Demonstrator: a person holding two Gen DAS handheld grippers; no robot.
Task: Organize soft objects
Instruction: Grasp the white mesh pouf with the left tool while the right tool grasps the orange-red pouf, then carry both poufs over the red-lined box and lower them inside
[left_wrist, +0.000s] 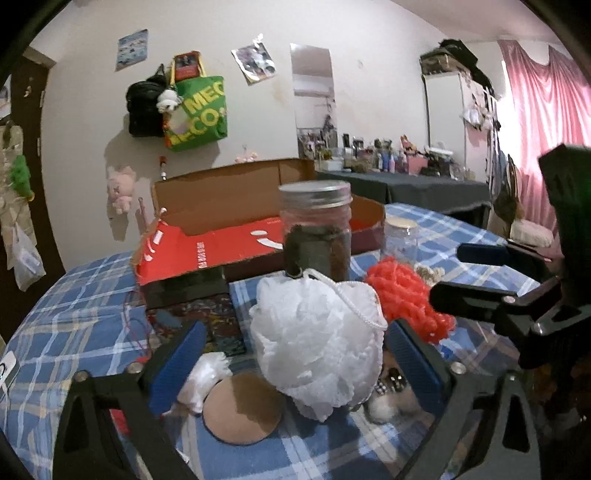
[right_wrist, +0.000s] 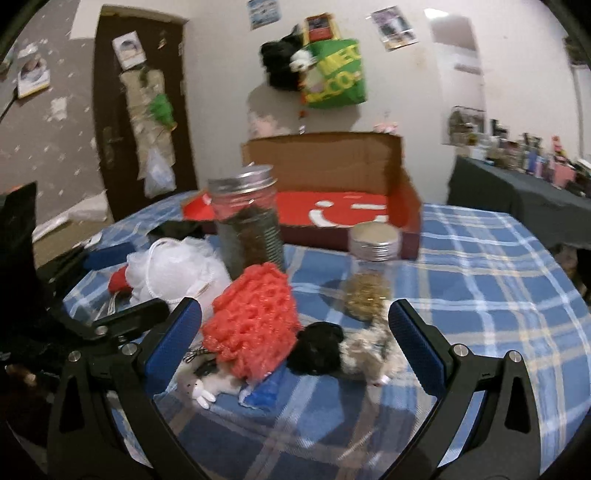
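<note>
A white puffy mesh bath sponge (left_wrist: 317, 343) with a white cord loop lies on the table (left_wrist: 74, 332), which is covered by a blue checked cloth. The sponge looks light and crumpled, with many thin folds. It lies between the two blue pads of the left hand-held gripper (left_wrist: 295, 358), but the pads do not press on it; the jaws stand wide apart. Touching its lower left side is a round beige flat pad (left_wrist: 240, 410), and next to that a small white shiny fabric piece (left_wrist: 207, 376).

An orange-red knobbly mesh sponge (right_wrist: 255, 325) lies just beside the white one, toward the middle of the table. Its surface is made of many small bumps, and it looks a little glossy. It sits at the left pad of the right hand-held gripper (right_wrist: 295, 339), whose jaws are also wide open and hold nothing. Touching it is a black fluffy ball (right_wrist: 317, 347), and beside that a grey-white furry piece (right_wrist: 369, 354). A small white plush rabbit charm (right_wrist: 203, 391) lies in front of the orange-red sponge.

Behind the sponges stands a tall glass jar with a silver screw lid (left_wrist: 316, 229), half filled with dark material, and a shorter clear jar with a silver lid (right_wrist: 373, 269). An open red cardboard box (left_wrist: 236, 225) rests near the far edge of the table.
</note>
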